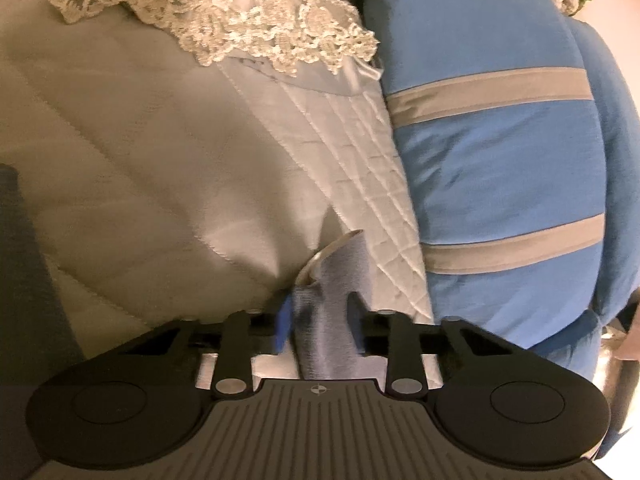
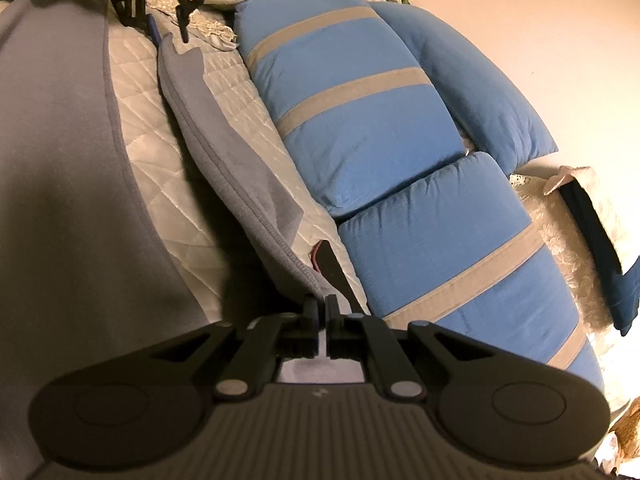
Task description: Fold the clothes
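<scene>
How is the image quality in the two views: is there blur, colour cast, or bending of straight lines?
Left wrist view: warm yellowish light, slight blur on the grey garment and quilted cover; fisheye corners black. Right wrist view: same warm cast, blue cushions bowed by the lens, dark shadow on the garment at left.

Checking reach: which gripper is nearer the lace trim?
Left. The left gripper, holding the grey garment, sits beside the lace trim; the right gripper grips the opposite end.
</scene>
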Motion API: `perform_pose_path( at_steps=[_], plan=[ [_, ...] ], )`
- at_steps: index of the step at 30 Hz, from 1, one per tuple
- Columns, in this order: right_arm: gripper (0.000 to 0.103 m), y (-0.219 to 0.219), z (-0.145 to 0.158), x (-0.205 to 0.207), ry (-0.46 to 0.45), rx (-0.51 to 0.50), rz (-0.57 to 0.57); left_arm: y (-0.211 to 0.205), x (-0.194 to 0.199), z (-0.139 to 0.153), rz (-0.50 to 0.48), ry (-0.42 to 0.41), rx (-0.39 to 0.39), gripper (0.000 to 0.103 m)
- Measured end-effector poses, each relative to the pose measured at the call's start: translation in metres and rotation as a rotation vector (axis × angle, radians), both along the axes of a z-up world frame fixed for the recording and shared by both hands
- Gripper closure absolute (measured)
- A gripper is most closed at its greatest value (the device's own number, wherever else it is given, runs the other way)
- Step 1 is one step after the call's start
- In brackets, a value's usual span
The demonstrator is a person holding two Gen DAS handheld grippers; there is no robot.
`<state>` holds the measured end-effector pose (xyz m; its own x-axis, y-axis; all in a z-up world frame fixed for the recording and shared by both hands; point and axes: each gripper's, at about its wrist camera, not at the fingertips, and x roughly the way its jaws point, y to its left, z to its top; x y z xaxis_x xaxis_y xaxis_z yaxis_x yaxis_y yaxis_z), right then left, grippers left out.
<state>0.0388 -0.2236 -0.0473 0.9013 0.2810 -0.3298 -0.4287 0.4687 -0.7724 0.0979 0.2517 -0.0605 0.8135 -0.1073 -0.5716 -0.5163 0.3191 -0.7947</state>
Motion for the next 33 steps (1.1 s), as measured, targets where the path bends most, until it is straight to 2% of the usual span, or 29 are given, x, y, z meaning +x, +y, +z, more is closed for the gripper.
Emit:
perform_pose_path(
  at_steps=[2,9,13,18,23,24,25,26,28,29,30,31,33],
  plan=[
    [0.099,0.0,0.0,0.0,-0.001,0.001,-0.001,0.002,0.001,-0.002,-0.001,0.0,-0.001,0.1],
    [0.099,0.011,-0.001,0.003,0.012,0.033,0.019,0.015,0.0,0.019,0.031,-0.064,0.047,0.1],
    [0.099,0.022,-0.002,-0.003,0.05,0.051,0.061,0.028,-0.007,0.028,0.069,-0.037,0.095,0.1],
    [0.098,0.04,-0.012,-0.012,0.067,0.009,0.116,0.04,-0.019,0.033,0.098,-0.004,0.135,0.1],
    [0.096,0.048,-0.019,-0.021,0.098,-0.035,0.148,0.043,-0.02,0.035,0.067,0.092,0.215,0.1],
    [0.075,0.049,-0.018,-0.022,0.103,-0.038,0.142,0.042,-0.019,0.035,0.062,0.122,0.233,0.1],
    [0.066,0.048,-0.016,-0.023,0.106,-0.033,0.136,0.042,-0.019,0.034,0.065,0.15,0.248,0.099],
    [0.061,0.047,-0.014,-0.024,0.109,-0.025,0.13,0.043,-0.019,0.033,0.071,0.167,0.259,0.098],
    [0.038,0.044,-0.009,-0.026,0.109,0.002,0.125,0.046,-0.02,0.034,0.085,0.184,0.276,0.098],
    [0.032,0.043,-0.006,-0.027,0.105,0.014,0.122,0.047,-0.021,0.035,0.095,0.183,0.281,0.097],
    [0.025,0.041,-0.003,-0.028,0.101,0.025,0.119,0.048,-0.022,0.036,0.107,0.187,0.294,0.087],
    [0.024,0.04,-0.001,-0.029,0.095,0.033,0.12,0.047,-0.022,0.039,0.115,0.186,0.313,0.074],
    [0.019,0.039,0.002,-0.031,0.083,0.039,0.118,0.045,-0.019,0.046,0.108,0.159,0.373,0.062]
  ],
)
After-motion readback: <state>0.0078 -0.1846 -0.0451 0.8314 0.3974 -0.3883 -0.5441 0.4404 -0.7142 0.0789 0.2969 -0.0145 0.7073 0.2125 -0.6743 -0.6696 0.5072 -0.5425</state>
